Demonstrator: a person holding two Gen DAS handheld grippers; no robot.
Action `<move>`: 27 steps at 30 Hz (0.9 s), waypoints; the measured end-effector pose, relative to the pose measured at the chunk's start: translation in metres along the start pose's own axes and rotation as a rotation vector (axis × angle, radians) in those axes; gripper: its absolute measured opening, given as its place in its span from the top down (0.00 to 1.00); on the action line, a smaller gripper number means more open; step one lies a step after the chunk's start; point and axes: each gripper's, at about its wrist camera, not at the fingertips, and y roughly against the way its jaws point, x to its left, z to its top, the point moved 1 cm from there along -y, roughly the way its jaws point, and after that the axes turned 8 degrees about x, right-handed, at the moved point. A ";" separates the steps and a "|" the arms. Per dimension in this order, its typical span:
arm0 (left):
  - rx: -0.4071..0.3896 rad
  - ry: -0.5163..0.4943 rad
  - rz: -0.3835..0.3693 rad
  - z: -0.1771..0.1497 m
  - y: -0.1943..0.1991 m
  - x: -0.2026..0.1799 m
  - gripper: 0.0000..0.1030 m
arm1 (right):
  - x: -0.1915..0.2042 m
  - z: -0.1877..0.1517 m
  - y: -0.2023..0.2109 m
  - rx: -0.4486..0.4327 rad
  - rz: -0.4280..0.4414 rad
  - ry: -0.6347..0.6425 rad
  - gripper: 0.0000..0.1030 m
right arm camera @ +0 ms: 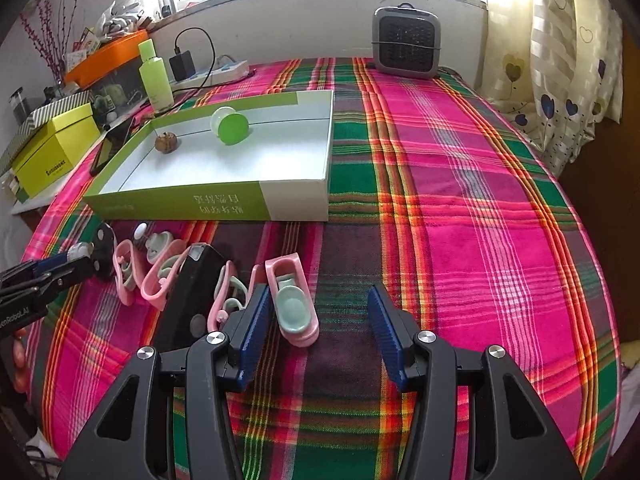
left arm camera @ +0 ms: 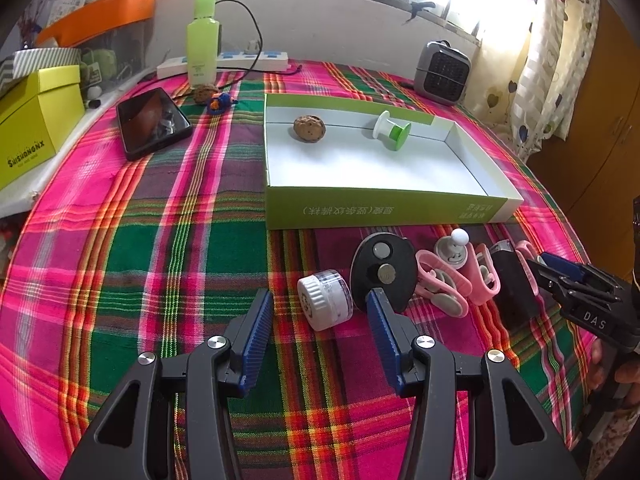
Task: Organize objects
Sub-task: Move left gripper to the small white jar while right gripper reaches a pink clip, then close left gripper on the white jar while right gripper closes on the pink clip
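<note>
1. Both our grippers hang just over the plaid cloth (right arm camera: 460,200), and both are spread wide with nothing between the pads.

2. Left gripper (left arm camera: 320,320): the little white-capped jar (left arm camera: 326,298) lies on its side right in the gap, a bit toward the right pad, cap pointing left and slightly back at us. Its long axis runs roughly across the jaws, so a straight squeeze would likely catch it end to end. The black oval piece (left arm camera: 384,270) sits just past the right fingertip, close enough to get bumped.

3. Right gripper (right arm camera: 316,320): the pink clip (right arm camera: 294,300) lies hard against the left pad, its long axis pointing away from us, along the fingers. Most of the gap to its right is bare cloth.

4. The box (left arm camera: 380,210) is dead ahead of both tools, beyond the row of clutter. A walnut (left arm camera: 309,128) and a green spool (left arm camera: 392,130) already sit in it.

5. Our guess: the jar is the left tool's pick, the clip the right's, since each is nearest.
</note>
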 end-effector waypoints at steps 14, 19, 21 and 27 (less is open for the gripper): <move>-0.019 0.001 0.042 0.001 -0.003 0.002 0.54 | -0.002 0.003 -0.002 -0.002 -0.023 0.009 0.51; -0.025 0.009 0.045 0.000 -0.003 0.003 0.60 | 0.000 0.003 -0.002 -0.001 -0.027 0.023 0.51; -0.026 0.017 0.046 0.000 -0.003 0.005 0.63 | -0.001 0.004 -0.002 -0.003 -0.025 0.019 0.55; -0.027 0.023 0.053 0.001 -0.003 0.008 0.68 | 0.000 0.003 -0.002 -0.004 -0.021 0.023 0.60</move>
